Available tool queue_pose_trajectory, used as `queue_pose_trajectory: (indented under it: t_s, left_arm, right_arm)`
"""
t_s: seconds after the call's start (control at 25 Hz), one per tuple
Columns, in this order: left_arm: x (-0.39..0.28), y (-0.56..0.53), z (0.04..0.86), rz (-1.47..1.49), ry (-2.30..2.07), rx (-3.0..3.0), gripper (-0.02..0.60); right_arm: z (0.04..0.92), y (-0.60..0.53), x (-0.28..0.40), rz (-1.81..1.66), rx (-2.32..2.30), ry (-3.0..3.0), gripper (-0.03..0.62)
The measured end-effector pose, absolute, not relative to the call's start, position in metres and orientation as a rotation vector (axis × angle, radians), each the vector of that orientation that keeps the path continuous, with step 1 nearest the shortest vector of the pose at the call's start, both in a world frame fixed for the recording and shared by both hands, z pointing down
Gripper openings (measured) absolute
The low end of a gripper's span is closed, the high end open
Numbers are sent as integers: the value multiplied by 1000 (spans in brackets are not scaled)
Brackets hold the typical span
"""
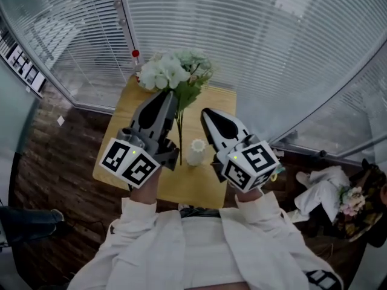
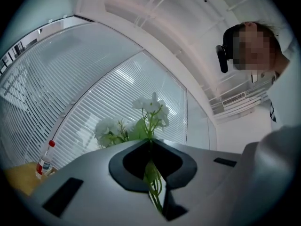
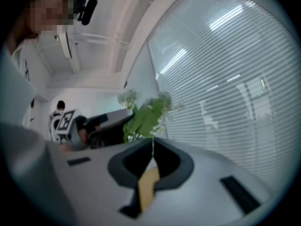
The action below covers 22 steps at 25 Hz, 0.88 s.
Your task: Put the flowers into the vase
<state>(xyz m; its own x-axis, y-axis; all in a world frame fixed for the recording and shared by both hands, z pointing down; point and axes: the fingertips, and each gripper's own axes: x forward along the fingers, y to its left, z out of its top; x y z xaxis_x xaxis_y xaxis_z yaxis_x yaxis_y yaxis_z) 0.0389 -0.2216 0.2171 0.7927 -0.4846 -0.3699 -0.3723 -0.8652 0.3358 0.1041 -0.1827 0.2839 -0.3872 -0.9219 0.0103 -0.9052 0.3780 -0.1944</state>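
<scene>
A bunch of white flowers [image 1: 172, 71] with green leaves is held up over the wooden table [image 1: 136, 104]. My left gripper [image 1: 171, 96] is shut on its stems just under the blooms, and the stems hang down past the gripper. In the left gripper view the thin green stems [image 2: 154, 182] run between the closed jaws, with the blooms [image 2: 151, 108] above the tips. A small white vase [image 1: 197, 151] stands on the table between the two grippers, below the stem ends. My right gripper [image 1: 206, 113] hovers right of the stems, jaws closed, holding nothing [image 3: 153, 141].
A clear bottle with a red cap [image 1: 136, 62] stands at the table's far left corner. Glass walls with blinds [image 1: 272, 53] close in behind the table. A heap of cloth and flowers [image 1: 332, 195] lies on the floor to the right.
</scene>
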Motion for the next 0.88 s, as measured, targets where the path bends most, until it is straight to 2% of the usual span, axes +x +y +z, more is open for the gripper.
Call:
queue_pose_trajectory:
  t_s: [0.56, 0.88]
  left_arm:
    - [61, -230, 207, -906, -592, 2776, 21]
    - [89, -237, 233, -863, -509, 2809, 21]
  right_arm:
    - [286, -177, 139, -261, -1793, 2454, 14]
    - [303, -176, 149, -323, -1832, 2440, 14]
